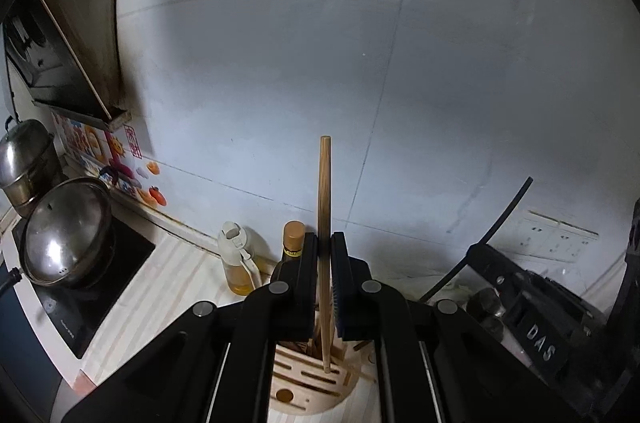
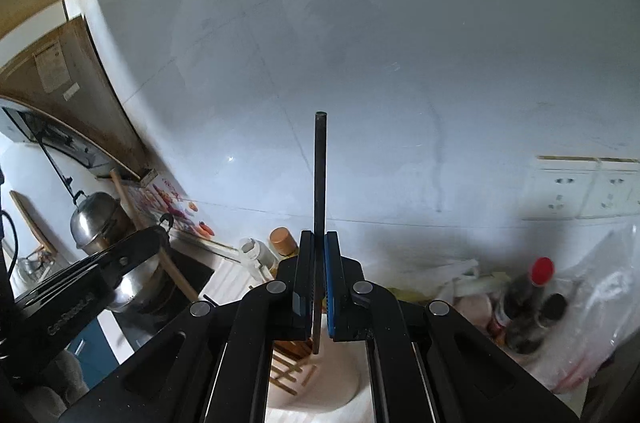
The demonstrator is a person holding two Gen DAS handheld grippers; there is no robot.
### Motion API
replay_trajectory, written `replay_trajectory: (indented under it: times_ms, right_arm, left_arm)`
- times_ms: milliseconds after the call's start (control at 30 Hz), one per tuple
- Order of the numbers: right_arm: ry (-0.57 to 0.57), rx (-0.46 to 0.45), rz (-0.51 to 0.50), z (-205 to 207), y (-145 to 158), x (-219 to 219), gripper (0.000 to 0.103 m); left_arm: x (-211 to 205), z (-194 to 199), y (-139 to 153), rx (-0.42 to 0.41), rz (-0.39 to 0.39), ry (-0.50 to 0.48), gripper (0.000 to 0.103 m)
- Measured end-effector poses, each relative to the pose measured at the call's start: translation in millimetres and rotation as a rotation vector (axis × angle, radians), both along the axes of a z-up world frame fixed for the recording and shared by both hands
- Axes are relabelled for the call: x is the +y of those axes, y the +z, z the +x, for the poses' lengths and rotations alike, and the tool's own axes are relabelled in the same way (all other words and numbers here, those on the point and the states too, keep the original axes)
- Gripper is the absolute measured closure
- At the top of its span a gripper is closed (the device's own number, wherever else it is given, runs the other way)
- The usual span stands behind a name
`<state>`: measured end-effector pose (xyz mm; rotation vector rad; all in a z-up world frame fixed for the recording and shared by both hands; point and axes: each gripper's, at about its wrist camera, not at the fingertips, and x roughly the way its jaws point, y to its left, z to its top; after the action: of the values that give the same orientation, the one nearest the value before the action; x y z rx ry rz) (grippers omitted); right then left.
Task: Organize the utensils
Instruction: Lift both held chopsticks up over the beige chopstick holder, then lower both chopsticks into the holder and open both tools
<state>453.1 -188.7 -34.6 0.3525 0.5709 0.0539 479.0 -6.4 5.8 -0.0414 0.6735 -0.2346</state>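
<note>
White wall tiles (image 1: 280, 63) back a pale wood-grain counter (image 1: 168, 287) in both views. Left gripper (image 1: 325, 247): fingers closed on a light wooden chopstick (image 1: 324, 203), held upright, its lower tip directly above or just entering the slotted top of a round wooden utensil holder (image 1: 304, 383) at the near edge of the counter; contact between tip and holder cannot be determined. Right gripper (image 2: 319, 251): blue-padded fingers closed on a dark chopstick (image 2: 320, 175), also upright, its lower end above a white rounded surface (image 2: 336, 375) whose identity cannot be determined, with brown wooden sticks (image 2: 288, 375) lying just beside it. Left wrist view only: the holder's slots and a round hole, an oil bottle (image 1: 236, 263) and a brown-capped bottle (image 1: 293, 239) just behind the fingers, a lidded steel pan (image 1: 64, 235) on a black cooktop (image 1: 100, 283) at the left end of the counter, a steel pot (image 1: 24, 159) behind it. The right gripper body (image 1: 540, 323) shows at the right of this view. Right wrist view only: a red-capped dark bottle (image 2: 536, 283) inside a clear plastic bag (image 2: 592, 303) at the right end of the counter, and wall sockets (image 2: 588, 191) above it. The left gripper body (image 2: 80, 283) shows at the left of this view.
</note>
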Motion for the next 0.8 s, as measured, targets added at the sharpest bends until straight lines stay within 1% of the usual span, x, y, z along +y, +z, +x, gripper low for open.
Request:
replay_trajectory:
  times_ms: [133, 267, 367, 500, 667, 800]
  right_arm:
    - [0.019, 0.036, 0.001, 20, -12, 11, 0.098]
    - [0.027, 0.065, 0.0, 30, -25, 15, 0.098]
    - [0.029, 0.087, 0.004, 35, -33, 17, 0.098]
    - [0.022, 0.094, 0.014, 34, -39, 13, 0.098]
    - [0.02, 0.087, 0.014, 32, -35, 11, 0.098]
    - [0.013, 0.085, 0.006, 32, -34, 11, 0.098]
  left_arm:
    - [-4, 15, -17, 0.04, 0.01, 0.003, 0.099]
    - [-5, 25, -30, 0.061, 0.007, 0.007, 0.099]
    - [-4, 30, -31, 0.068, -0.007, 0.006, 0.099]
    - [-5, 34, -31, 0.073, -0.016, 0.002, 0.099]
    - [-7, 37, -29, 0.066, -0.018, 0.002, 0.099]
    - [-8, 42, -34, 0.079, -0.016, -0.004, 0.099]
